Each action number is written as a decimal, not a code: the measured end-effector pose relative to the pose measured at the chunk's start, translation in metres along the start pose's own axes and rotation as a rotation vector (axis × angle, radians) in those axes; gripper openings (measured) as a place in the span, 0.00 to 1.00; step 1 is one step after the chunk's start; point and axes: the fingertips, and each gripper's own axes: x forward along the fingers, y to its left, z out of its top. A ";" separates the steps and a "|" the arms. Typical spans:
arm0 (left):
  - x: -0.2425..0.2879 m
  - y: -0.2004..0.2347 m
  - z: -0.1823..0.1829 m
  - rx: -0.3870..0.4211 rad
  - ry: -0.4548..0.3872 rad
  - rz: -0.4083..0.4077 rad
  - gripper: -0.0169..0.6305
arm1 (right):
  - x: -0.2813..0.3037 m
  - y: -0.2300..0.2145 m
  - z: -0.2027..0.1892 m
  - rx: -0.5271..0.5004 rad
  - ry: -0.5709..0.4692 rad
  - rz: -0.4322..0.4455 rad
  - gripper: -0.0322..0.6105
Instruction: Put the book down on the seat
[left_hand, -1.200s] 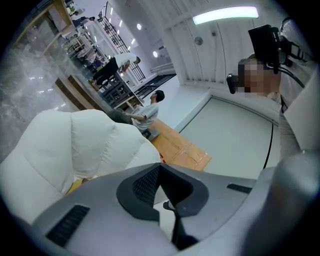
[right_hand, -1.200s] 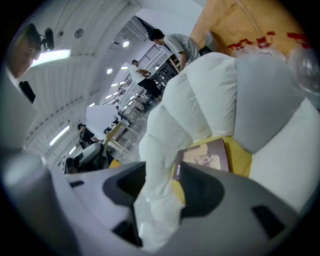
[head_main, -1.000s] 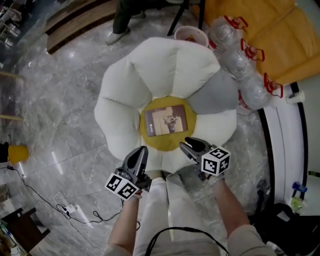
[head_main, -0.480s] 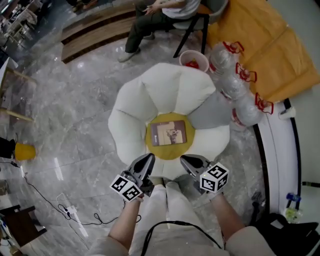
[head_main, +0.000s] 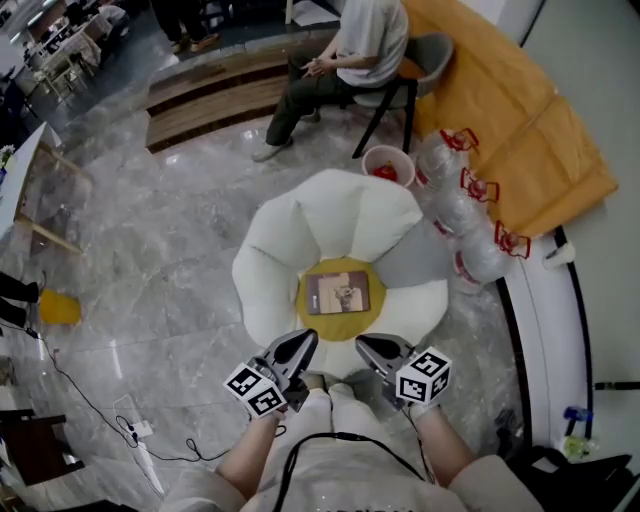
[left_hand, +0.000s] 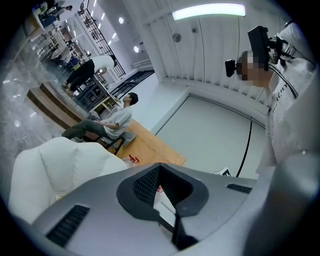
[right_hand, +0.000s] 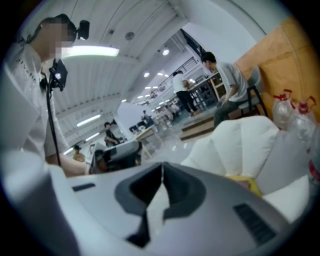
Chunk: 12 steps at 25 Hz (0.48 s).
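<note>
Book (head_main: 338, 293) is lying flat and face up on the yellow centre (head_main: 340, 328) of a flower-shaped seat (head_main: 270, 275), apart from both tools, so the task is looking done as far as these views show. Grey marble floor (head_main: 150, 250) is filling most of the head view, with a big orange cover (head_main: 520, 130) spreading across the upper right. The seat is sitting mid-frame, its white petals ringing the yellow disc and one grey petal (head_main: 405, 262) showing on the right side. Beyond it a person (head_main: 350, 50) is sitting on a dark chair, and a row of large clear water bottles (head_main: 460, 210) with red handles is standing just beside the seat, next to a small pale bucket (head_main: 388, 165). Nearest the camera, the person wearing it is holding both tools close to the body, on the near side of the seat and clear of the petals. The left gripper (head_main: 305, 340) is showing its jaws together with nothing between them, a reading that the left gripper view bears out (left_hand: 160, 167). The right gripper (head_main: 365, 343) is likewise pinched together and empty (right_hand: 162, 167). Nothing appears left to do but stand back; the book is sitting square within the disc and does not look likely to slide off.
</note>
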 end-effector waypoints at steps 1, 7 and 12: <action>-0.001 -0.005 0.003 0.008 0.001 -0.003 0.06 | -0.003 0.006 0.004 -0.008 -0.001 0.005 0.08; -0.009 -0.032 0.017 0.044 -0.004 -0.011 0.06 | -0.025 0.034 0.025 -0.020 -0.045 0.019 0.08; -0.017 -0.051 0.023 0.077 0.007 -0.020 0.06 | -0.037 0.055 0.033 -0.021 -0.065 0.044 0.08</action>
